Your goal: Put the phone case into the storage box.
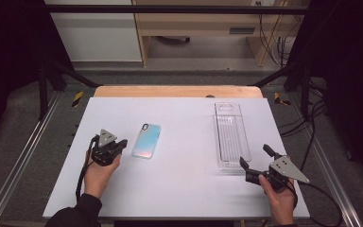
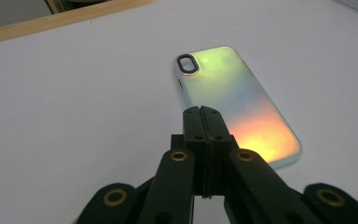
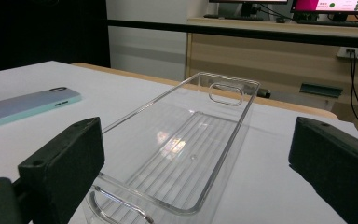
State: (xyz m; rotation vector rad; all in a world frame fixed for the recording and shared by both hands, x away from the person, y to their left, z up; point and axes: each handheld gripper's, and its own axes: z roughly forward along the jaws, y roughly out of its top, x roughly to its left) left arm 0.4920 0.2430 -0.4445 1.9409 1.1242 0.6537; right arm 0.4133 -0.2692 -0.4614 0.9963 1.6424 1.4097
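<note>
Phone case (image 1: pixel 146 140) lies flat on the white table (image 1: pixel 179 189), camera hole toward the far edge, just beside your left gripper (image 1: pixel 121 144) and a little to its right. That gripper's jaws are pressed together with nothing between them, their tips at the case's near long edge. Your right gripper (image 1: pixel 255 158) stands wide apart at the near end of the clear tray (image 1: pixel 231 137), grasping nothing.

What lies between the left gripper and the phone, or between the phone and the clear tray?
Nothing visible. The shut left gripper sits just beside the phone, and bare white table separates the phone from the tray.
</note>
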